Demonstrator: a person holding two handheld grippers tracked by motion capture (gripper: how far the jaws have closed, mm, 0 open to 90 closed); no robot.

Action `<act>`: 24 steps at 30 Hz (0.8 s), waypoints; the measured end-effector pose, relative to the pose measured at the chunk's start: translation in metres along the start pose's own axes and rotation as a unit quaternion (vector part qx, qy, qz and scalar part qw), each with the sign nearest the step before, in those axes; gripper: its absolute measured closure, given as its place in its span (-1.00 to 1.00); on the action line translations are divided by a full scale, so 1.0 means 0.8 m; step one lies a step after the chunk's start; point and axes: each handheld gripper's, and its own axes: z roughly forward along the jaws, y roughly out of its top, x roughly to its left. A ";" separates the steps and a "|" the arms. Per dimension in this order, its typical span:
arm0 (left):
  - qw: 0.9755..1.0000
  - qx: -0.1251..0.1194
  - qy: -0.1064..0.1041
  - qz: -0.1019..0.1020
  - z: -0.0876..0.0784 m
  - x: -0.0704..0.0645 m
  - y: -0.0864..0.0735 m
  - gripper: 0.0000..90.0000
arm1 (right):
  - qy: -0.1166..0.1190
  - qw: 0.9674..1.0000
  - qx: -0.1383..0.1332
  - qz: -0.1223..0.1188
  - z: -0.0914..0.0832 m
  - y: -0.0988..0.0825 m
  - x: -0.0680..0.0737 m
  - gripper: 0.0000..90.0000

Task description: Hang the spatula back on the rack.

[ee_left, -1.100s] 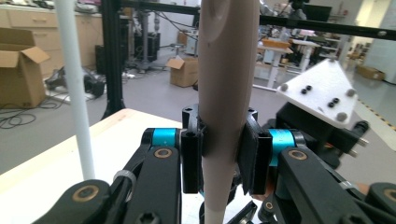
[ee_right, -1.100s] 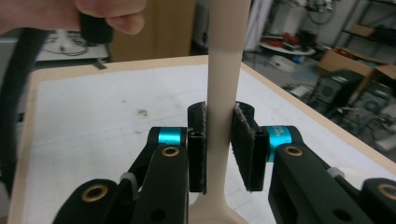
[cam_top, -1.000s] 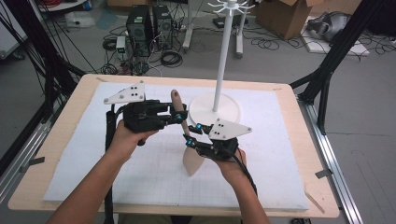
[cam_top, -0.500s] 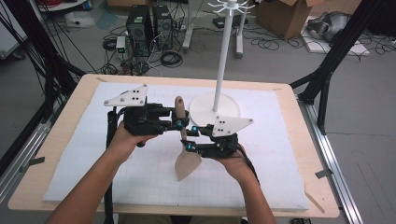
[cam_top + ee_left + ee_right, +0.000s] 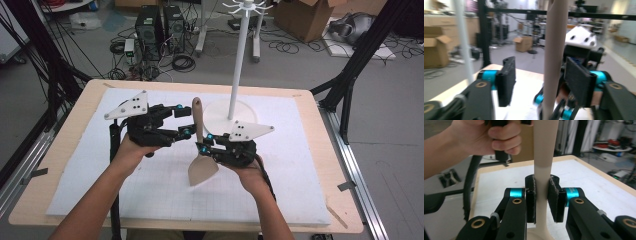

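Beige spatula (image 5: 199,150) | right gripper (image 5: 204,145) pinching its handle | left gripper (image 5: 186,121) spread, just opened around handle

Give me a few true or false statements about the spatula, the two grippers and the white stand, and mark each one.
1. The right gripper is shut on the spatula handle. True.
2. The left gripper clamps the handle. False: its jaws have just been opening, with the handle between them, untouched.
3. The spatula lies flat on the table. False: it stands upright, blade down.
4. The stand rises behind the grippers. True.
5. The spatula hangs from the stand. False: it is apart from it.
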 end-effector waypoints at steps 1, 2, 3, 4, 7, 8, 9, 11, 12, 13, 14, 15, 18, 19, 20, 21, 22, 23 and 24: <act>1.000 -0.002 0.012 0.001 -0.004 0.001 -0.003 -0.21 | -0.010 1.000 0.001 0.005 -0.002 0.000 -0.002 0.74; 1.000 0.000 0.022 0.005 -0.008 0.003 -0.007 -0.21 | -0.020 1.000 0.002 0.006 -0.004 -0.001 -0.003 0.74; 0.999 0.001 0.032 0.004 -0.012 0.005 -0.010 -0.24 | -0.029 1.000 0.004 0.010 -0.007 -0.001 -0.004 0.74; 0.999 0.002 0.041 0.003 -0.017 0.007 -0.015 -0.28 | -0.040 0.999 0.005 0.012 -0.009 -0.001 -0.005 0.74; 0.998 0.017 0.064 -0.004 -0.031 0.012 -0.031 -0.37 | -0.059 0.998 0.000 0.023 -0.018 -0.001 -0.010 0.74; 0.997 0.017 0.073 -0.010 -0.036 0.014 -0.038 -0.44 | -0.066 0.997 0.001 0.027 -0.022 -0.001 -0.011 0.74; 0.996 0.021 0.080 -0.019 -0.041 0.016 -0.044 -0.51 | -0.070 0.997 0.000 0.027 -0.025 0.000 -0.013 0.73; 0.994 0.032 0.100 -0.026 -0.051 0.020 -0.059 -0.64 | -0.081 0.996 -0.004 0.032 -0.032 0.000 -0.017 0.74; 0.993 0.034 0.104 -0.030 -0.057 0.022 -0.066 -0.63 | -0.085 0.996 -0.002 0.032 -0.035 0.000 -0.019 0.73; 0.993 0.034 0.108 -0.035 -0.063 0.023 -0.072 -0.63 | -0.091 0.995 -0.001 0.034 -0.038 0.000 -0.021 0.74; 0.992 0.034 0.113 -0.038 -0.068 0.025 -0.079 -0.63 | -0.099 0.994 0.000 0.035 -0.041 0.001 -0.022 0.73; 0.992 0.035 0.115 -0.042 -0.073 0.026 -0.084 -0.63 | -0.105 0.994 0.001 0.032 -0.043 0.002 -0.025 0.73; 0.991 0.040 0.121 -0.041 -0.088 0.028 -0.100 -0.63 | -0.119 0.992 0.000 0.034 -0.052 0.006 -0.031 0.73; 0.990 0.040 0.126 -0.042 -0.092 0.028 -0.104 -0.62 | -0.123 0.992 0.000 0.035 -0.054 0.007 -0.033 0.73; 0.990 0.040 0.129 -0.044 -0.095 0.028 -0.107 -0.62 | -0.127 0.991 0.000 0.036 -0.057 0.009 -0.036 0.73; 0.990 0.039 0.131 -0.043 -0.099 0.028 -0.111 -0.62 | -0.131 0.991 -0.001 0.034 -0.059 0.011 -0.038 0.73; 0.990 0.041 0.132 -0.043 -0.103 0.028 -0.113 -0.62 | -0.136 0.990 -0.002 0.036 -0.062 0.014 -0.040 0.73; 0.989 0.039 0.135 -0.043 -0.105 0.028 -0.117 -0.62 | -0.142 0.989 -0.003 0.036 -0.065 0.016 -0.042 0.73; 0.989 0.039 0.138 -0.044 -0.107 0.028 -0.119 -0.62 | -0.146 0.989 -0.004 0.036 -0.067 0.018 -0.045 0.73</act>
